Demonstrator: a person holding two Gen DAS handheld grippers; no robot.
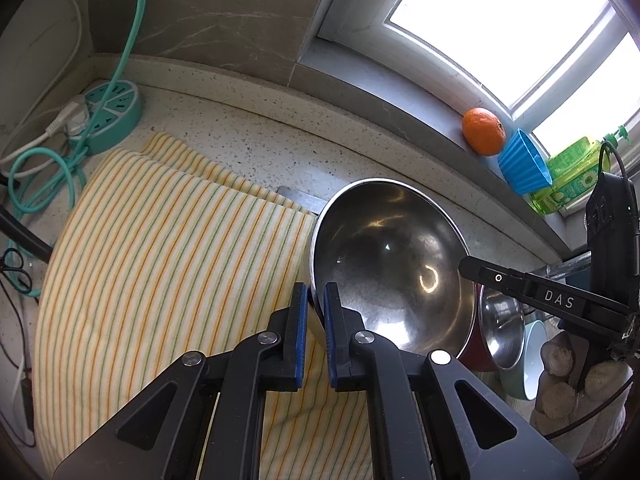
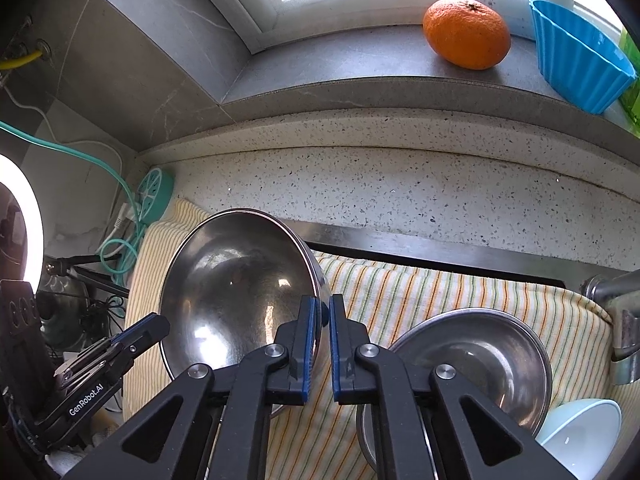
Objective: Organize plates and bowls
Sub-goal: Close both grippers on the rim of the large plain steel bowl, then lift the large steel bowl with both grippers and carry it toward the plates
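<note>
Over striped cloth point(image 1: 160, 248), shiny (tilted) steel bowl point(image 1: 384, 256)

You have two steel bowls, one large point(image 2: 240, 292), one smaller point(image 2: 480, 360); one pale bowl point(image 2: 580, 432); one orange point(image 2: 466, 34); one blue cup point(image 2: 580, 56).

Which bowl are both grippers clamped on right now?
Below the window sill, on the yellow striped cloth, stands the large stainless steel bowl, tilted on edge. The left gripper and right gripper pinch opposite rims. It is bigger than the flat-lying smaller steel bowl beside it.
</note>
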